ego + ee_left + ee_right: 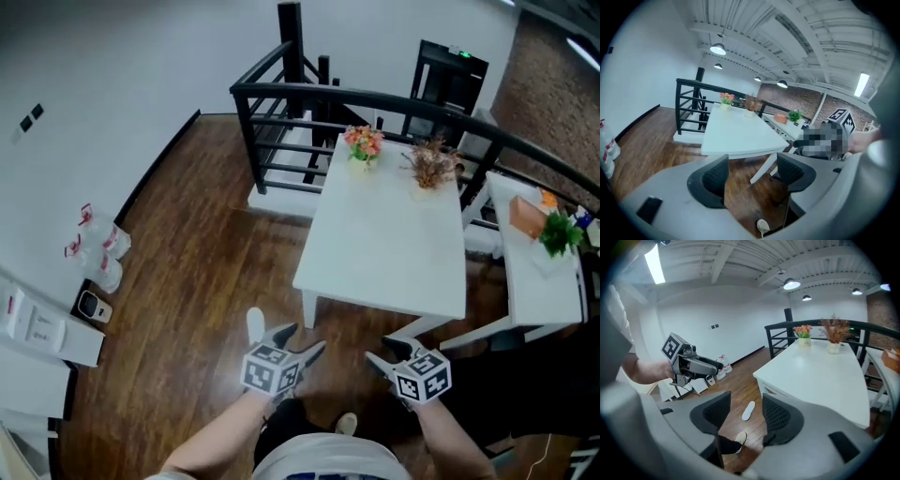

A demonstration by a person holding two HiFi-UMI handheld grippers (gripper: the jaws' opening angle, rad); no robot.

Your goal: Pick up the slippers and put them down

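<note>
Presently the left gripper (302,339) and right gripper (386,349) hang empty, jaws spread, well above the white slipper (255,324) on the floor. Risk: stooping could strike the nearby table (394,244) edge.

Dark wooden floor (206,267) with one white slipper (255,324) near a leg of the white table (384,234)

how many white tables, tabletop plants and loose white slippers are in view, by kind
white rectangular tables: 2
small tabletop plants: 3
flat white slipper lying loose: 1
total: 6
</note>
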